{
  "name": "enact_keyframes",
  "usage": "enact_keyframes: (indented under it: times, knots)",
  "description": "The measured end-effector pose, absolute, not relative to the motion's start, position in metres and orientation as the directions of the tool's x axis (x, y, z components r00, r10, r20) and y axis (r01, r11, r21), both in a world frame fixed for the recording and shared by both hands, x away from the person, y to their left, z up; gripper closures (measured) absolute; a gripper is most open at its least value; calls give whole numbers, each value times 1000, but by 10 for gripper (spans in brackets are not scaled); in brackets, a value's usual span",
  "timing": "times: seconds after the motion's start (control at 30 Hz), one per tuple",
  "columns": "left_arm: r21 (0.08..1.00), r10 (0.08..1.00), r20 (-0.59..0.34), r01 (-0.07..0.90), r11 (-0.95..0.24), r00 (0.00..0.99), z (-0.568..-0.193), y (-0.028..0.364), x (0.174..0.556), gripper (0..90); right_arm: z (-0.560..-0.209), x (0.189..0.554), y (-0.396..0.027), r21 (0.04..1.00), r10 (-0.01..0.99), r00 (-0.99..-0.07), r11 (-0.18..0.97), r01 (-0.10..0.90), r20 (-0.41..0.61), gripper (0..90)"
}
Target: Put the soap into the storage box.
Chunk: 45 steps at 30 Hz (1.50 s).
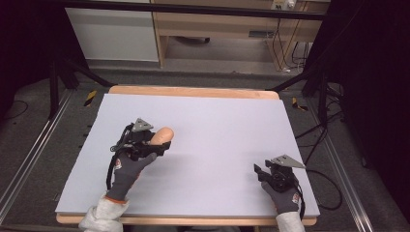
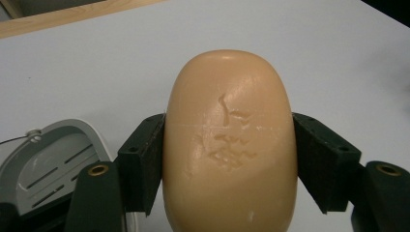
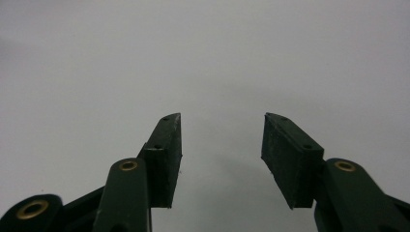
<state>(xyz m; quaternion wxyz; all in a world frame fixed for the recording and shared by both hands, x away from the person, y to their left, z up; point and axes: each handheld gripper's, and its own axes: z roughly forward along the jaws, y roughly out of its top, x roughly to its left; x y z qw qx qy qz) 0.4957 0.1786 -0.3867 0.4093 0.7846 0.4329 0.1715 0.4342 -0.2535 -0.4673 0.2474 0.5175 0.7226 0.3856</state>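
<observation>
The fingers (image 2: 145, 159) of the left gripper (image 1: 153, 143) press both sides of a tan oval bar of soap (image 2: 229, 145), clamping it just above the pale table sheet (image 1: 217, 125) at its left-centre. A grey soap dish (image 2: 46, 164) lies close beside the left jaw. The right gripper (image 3: 220, 154) rests near the sheet's front right corner, its jaws spread apart with nothing between them.

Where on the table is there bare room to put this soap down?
Nearly everywhere: the table lies bare between the left gripper holding the soap and the right gripper, and beyond both. A grey dish crowds the left gripper.
</observation>
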Motion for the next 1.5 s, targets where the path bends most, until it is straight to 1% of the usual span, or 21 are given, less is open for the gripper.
enact_keyframes:
  times: [0.5, 1.0, 1.5]
  knots:
    - [795, 852, -90, 553, -251, 516, -388, 202, 505, 320, -468, 435, -252, 812, 937, -349, 177, 556, 35, 491]
    - [772, 897, -101, 602, -202, 431, -404, 230, 520, 320, -469, 436, -251, 808, 935, -354, 182, 560, 34, 491]
    - [749, 918, -87, 633, -196, 387, -419, 240, 526, 319, -470, 436, -250, 806, 935, -353, 181, 563, 37, 489]
